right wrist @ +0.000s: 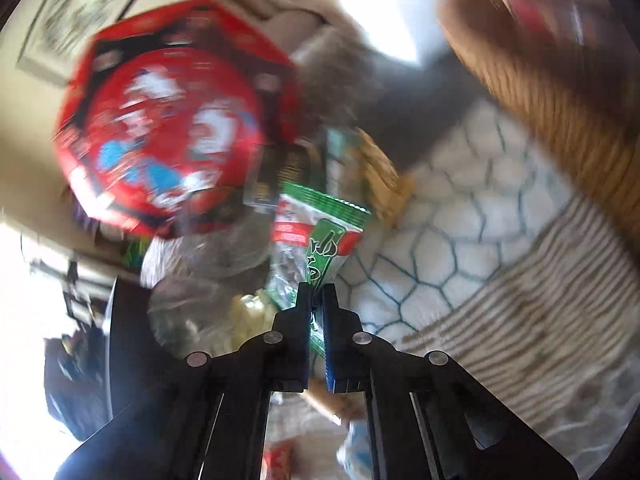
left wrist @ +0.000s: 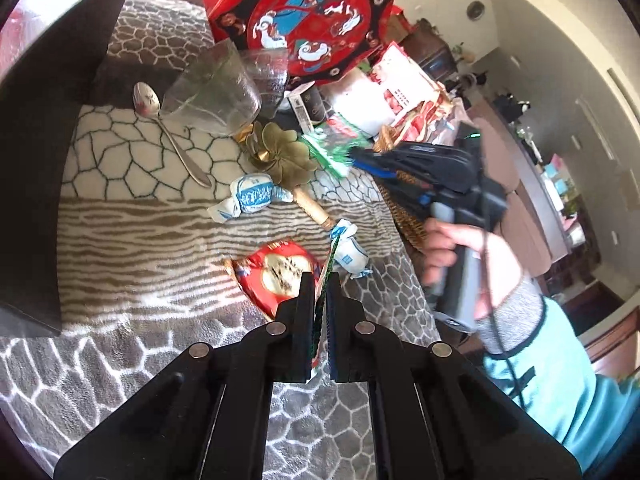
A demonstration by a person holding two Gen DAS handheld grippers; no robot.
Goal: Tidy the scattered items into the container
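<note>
i'm pinching a thin green-edged packet (left wrist: pixel 329 258) in my left gripper (left wrist: pixel 320 280), jaws nearly closed, above the red snack pack (left wrist: pixel 276 276) on the blanket (left wrist: pixel 120 240). right gripper (right wrist: pixel 316 294) is clamping the green snack bag (right wrist: pixel 320 236) near the wicker basket (right wrist: pixel 560 92).

The left gripper (left wrist: pixel 320 280) was nearly closed, its jaws pinching a thin packet edge. The right gripper (right wrist: pixel 316 296) was likewise clamped on a packet, gripped by the person's right hand (left wrist: pixel 448 248).

A lived-in home: patterned blanket (left wrist: pixel 160 216), red gift tin (left wrist: pixel 308 12), framed picture (right wrist: pixel 88 8) on the wall.
</note>
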